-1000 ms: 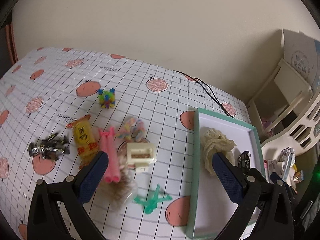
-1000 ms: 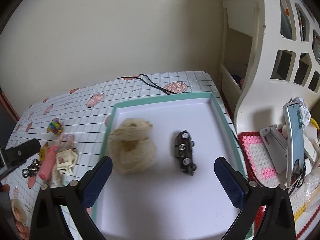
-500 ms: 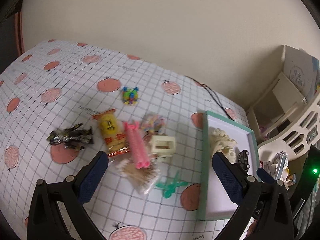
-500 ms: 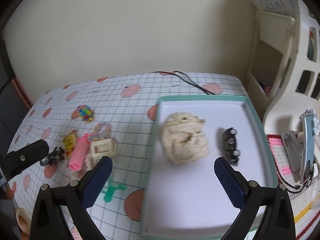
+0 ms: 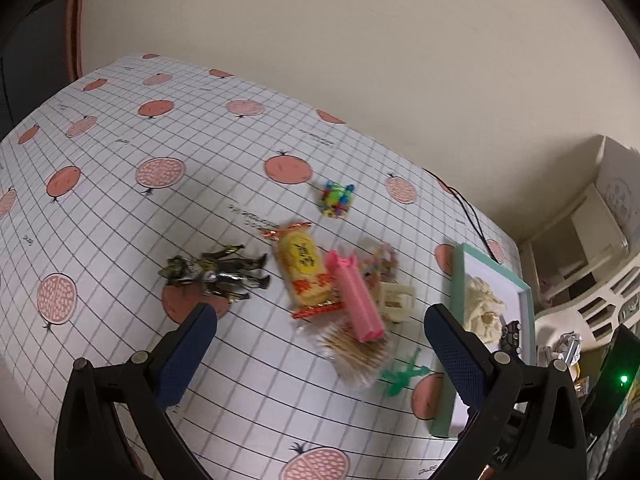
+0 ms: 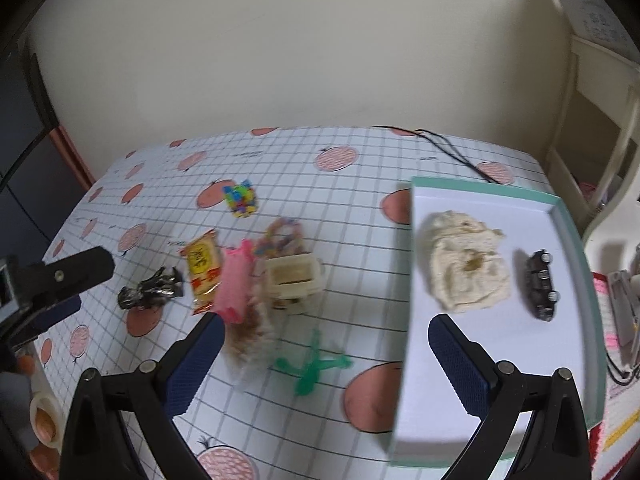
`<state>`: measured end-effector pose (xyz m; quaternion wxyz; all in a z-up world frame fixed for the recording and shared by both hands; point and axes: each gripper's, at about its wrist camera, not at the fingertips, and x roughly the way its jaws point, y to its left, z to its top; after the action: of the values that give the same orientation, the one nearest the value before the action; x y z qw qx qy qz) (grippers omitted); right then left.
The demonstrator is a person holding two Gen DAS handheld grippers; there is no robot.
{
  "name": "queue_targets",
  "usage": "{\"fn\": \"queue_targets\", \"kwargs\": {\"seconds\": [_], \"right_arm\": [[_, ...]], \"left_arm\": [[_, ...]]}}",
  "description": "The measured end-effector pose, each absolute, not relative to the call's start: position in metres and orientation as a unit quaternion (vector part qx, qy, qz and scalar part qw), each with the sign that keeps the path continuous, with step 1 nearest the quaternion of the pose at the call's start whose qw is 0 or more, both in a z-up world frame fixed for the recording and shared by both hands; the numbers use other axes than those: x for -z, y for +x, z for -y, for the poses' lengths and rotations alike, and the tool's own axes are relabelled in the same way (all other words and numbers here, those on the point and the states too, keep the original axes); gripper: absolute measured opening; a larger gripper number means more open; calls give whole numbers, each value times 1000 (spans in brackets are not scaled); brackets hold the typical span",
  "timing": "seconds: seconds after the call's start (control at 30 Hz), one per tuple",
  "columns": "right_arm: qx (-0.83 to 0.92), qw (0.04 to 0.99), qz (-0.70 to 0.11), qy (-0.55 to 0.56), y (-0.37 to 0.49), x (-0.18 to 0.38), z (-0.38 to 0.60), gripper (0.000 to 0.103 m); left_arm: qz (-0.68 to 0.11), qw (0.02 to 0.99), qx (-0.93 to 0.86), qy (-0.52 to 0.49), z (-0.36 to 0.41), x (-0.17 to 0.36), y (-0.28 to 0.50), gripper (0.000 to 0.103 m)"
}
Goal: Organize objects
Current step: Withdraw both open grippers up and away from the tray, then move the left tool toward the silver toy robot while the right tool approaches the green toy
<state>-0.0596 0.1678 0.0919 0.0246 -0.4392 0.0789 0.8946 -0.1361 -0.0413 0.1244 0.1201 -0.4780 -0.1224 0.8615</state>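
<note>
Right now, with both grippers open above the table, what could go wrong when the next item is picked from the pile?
The pink tube lies across the toothpick bag and beside the snack packet, so a grasp may drag its neighbours. The green figure looks thin and flat, so the fingers could slip.

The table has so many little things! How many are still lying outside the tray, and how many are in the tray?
Outside the tray: 8 (action figure, snack packet, pink tube, toothpicks, cream box, candy bag, green toy, colourful blocks)
In the tray: 2 (cloth, toy car)
Total: 10
</note>
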Motion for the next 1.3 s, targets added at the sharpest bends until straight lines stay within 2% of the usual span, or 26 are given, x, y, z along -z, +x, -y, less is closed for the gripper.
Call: {"fn": "queue_targets", "kwargs": {"seconds": [0.27,0.67,1.3], "right_arm": [[-886,16,-71,-458,-68,-80,-146,103],[-879,19,-67,-472,-71,-71,-153,103],[-866,17,-50,-498,-66,-58,-169,103]], "left_arm": [[159,90,-850,-494,76,-107,-156,103],[174,41,-834,-522,107,-68,-174,103],[169,15,-838,-519,112,-60,-177,103]]}}
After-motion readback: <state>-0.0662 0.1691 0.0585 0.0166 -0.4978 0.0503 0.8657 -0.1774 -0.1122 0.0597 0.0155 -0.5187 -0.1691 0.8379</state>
